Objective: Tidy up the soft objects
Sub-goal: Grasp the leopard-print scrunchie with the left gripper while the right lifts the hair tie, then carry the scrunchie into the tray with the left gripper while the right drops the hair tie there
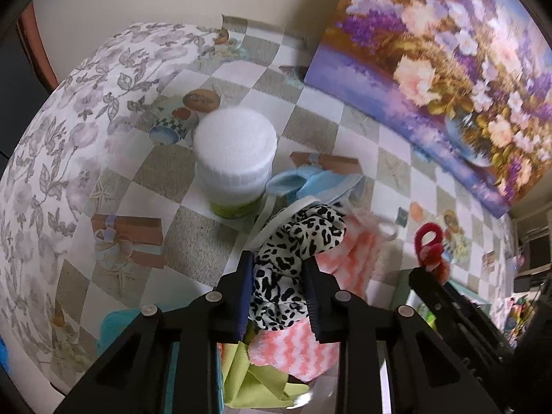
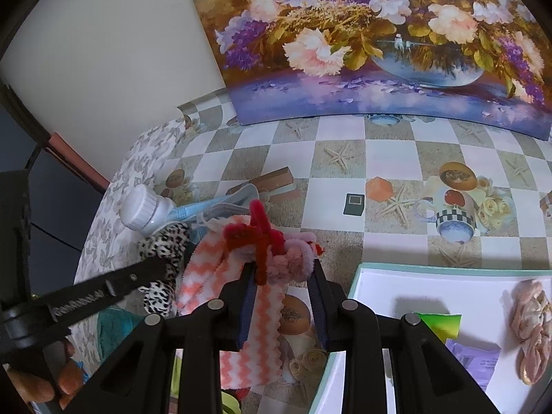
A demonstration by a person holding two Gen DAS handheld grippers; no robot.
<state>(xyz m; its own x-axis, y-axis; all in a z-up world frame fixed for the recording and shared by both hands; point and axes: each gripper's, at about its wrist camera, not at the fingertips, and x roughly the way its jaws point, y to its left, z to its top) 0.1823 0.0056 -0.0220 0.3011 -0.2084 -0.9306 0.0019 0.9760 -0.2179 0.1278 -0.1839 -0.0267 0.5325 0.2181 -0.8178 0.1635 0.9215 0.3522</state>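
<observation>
We see first the counter, which is covered with a checked cloth of grey and white squares printed with cups and starfish, and against the wall behind it leans a large painted canvas of flowers in a blue bowl. On the right side of the counter stands a shallow white box with a pale green rim; some soft pieces already lie inside, so we judge it is the place where the soft objects are collected. Near the middle, a white plastic jar with a ribbed screw lid stands just beside the pile, probably only pushed aside. In the pile itself, a fluffy cloth with coral and white zigzag stripes lies under the other things and hangs toward the front. Our left claw has closed on a soft fabric piece with black and white leopard spots, and its pads press into the cloth from both sides, we think in order to lift it out of the heap. Behind it a light blue fleecy piece rests on the counter. Our right claw holds a bundle of red and pink fuzzy chenille stems between its pads, just above the striped cloth and near the box, so it seems ready to carry the bundle there.
</observation>
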